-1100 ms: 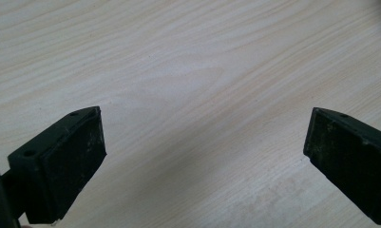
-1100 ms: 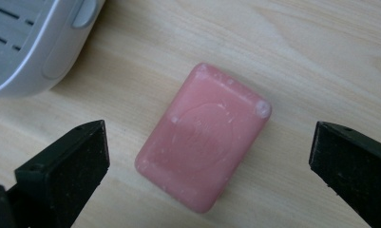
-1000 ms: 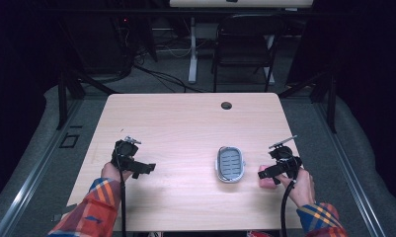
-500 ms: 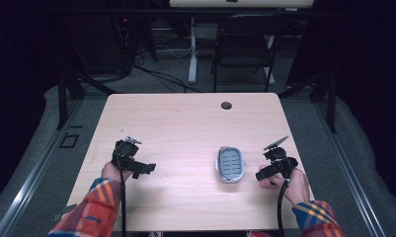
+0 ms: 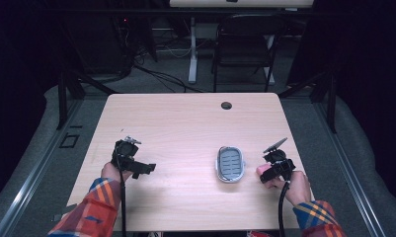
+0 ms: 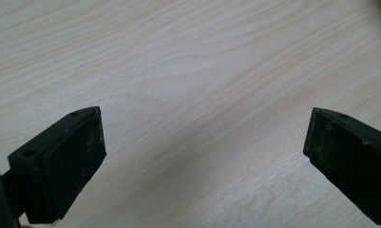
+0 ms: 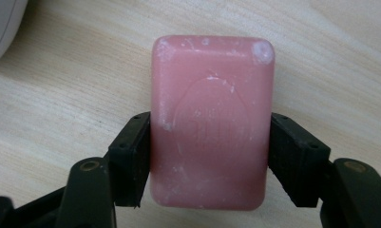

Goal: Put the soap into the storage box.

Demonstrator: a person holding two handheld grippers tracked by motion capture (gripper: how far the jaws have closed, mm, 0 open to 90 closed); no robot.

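High view, from the left: the left gripper (image 5: 145, 169) sits over the near-left part of the table (image 5: 185, 123), held by a hand with a plaid sleeve (image 5: 94, 207). Its jaws stand wide apart over bare wood, with nothing between them. Right of centre lies an oval soap dish (image 5: 230, 164), flat on the table. Just beside it, toward the right edge, the right gripper (image 7: 209, 161) has its jaws pressed on both long sides of a pink soap (image 7: 212, 118), which lies on the wood.
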